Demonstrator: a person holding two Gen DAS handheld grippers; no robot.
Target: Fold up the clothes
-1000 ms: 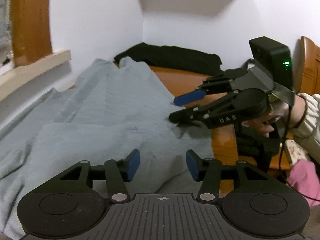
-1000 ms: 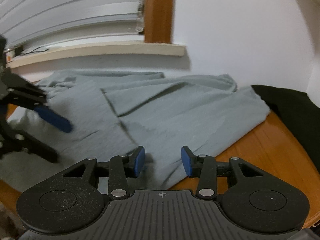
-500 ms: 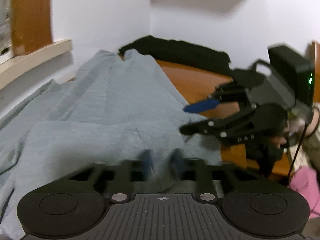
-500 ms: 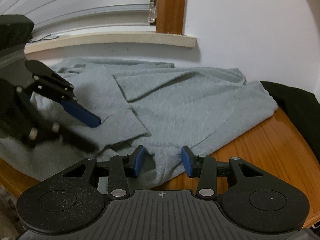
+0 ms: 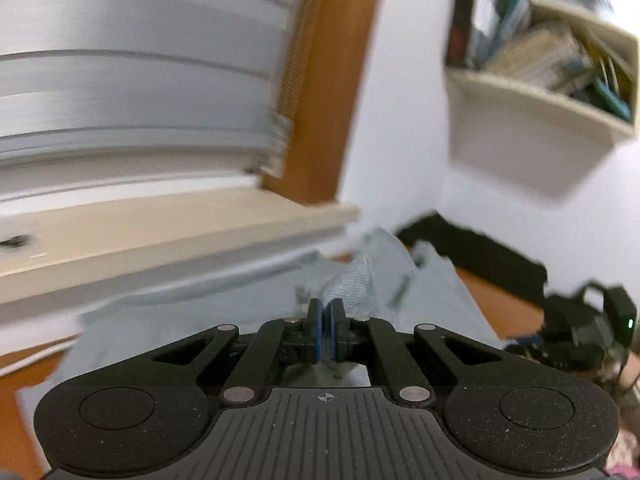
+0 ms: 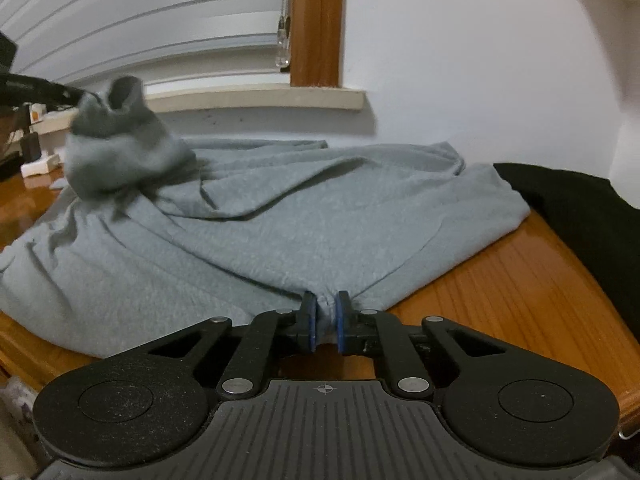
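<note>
A grey garment (image 6: 304, 220) lies spread on the wooden table (image 6: 516, 292). My right gripper (image 6: 325, 322) is shut on its near edge, low over the table. My left gripper (image 5: 326, 330) is shut on another part of the grey garment (image 5: 360, 280) and holds it raised; in the right wrist view that part stands up as a bunched peak (image 6: 116, 136) at the left. The right gripper shows blurred at the right edge of the left wrist view (image 5: 576, 340).
A black garment (image 6: 588, 208) lies on the table at the right, against the wall. A window sill (image 6: 256, 98) and blinds run behind the table. A wall shelf with books (image 5: 552, 80) hangs above. Small items (image 6: 36, 160) sit at the far left.
Both grippers have closed on the grey garment. The left gripper has lifted its part up, and its view now tilts toward the window and shelf. The right gripper stays low at the near edge.
</note>
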